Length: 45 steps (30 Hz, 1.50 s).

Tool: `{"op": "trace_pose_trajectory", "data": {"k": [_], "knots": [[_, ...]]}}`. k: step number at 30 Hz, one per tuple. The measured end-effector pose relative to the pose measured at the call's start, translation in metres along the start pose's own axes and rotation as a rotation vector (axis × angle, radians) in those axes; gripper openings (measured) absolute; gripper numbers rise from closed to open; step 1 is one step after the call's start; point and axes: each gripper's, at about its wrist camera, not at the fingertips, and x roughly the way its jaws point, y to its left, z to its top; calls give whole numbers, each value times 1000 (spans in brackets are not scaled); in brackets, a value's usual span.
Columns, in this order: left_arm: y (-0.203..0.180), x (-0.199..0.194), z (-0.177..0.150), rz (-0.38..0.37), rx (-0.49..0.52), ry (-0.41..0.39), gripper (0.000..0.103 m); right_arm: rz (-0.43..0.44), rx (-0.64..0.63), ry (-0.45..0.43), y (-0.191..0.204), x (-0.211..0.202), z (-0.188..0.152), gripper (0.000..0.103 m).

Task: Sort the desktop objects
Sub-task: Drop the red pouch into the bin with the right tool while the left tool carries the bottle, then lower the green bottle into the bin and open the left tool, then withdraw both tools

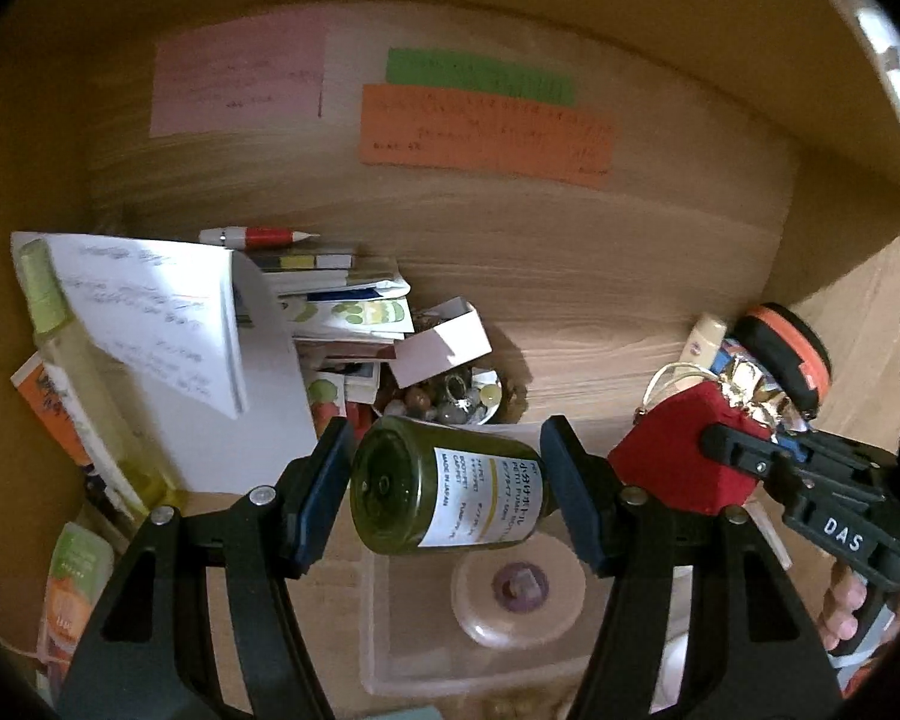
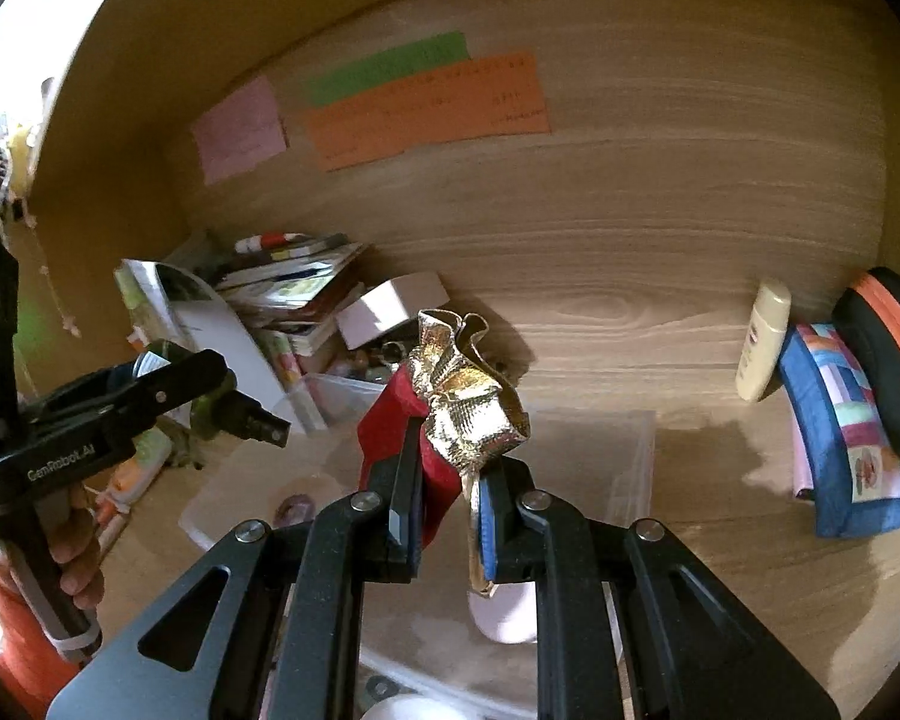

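My left gripper (image 1: 447,495) is shut on a dark green pump bottle (image 1: 444,489) with a white label, held on its side above a clear plastic box (image 1: 390,648). In the right wrist view the left gripper (image 2: 168,384) holds the same bottle (image 2: 222,408) at the left. My right gripper (image 2: 450,510) is shut on a red pouch with a gold foil top (image 2: 450,402), held above the box (image 2: 624,456). The pouch (image 1: 684,456) and the right gripper (image 1: 744,450) show at the right of the left wrist view.
A pile of booklets and papers (image 1: 210,324), a white box (image 1: 444,339) and a dish of beads (image 1: 450,402) stand at the left. A cream tube (image 2: 762,348), a blue patchwork pouch (image 2: 846,438) and a black-orange case (image 2: 888,354) lie at the right. A round compact (image 1: 516,600) lies in the box.
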Motion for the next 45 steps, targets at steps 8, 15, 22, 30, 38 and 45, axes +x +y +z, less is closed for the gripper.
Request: {"op": "trace_pose_trajectory", "data": {"k": [8,15,22,30,38,45], "knots": [[-7,44,0,21,24,86,63,-30,-16,55,-6,28,-7,12],[-10,63,-8,54,33,114,63,-62,-6,110,-14,45,-18,13],[-9,72,-11,51,36,151,63,-101,-35,137,-8,53,-24,14],[-15,75,-18,91,73,157,63,-139,-88,154,5,57,-29,16],[-17,75,-18,98,84,148,66,-175,-130,132,13,54,-32,51],[-16,64,-17,100,96,114,76,-221,-139,83,14,46,-30,75]]}}
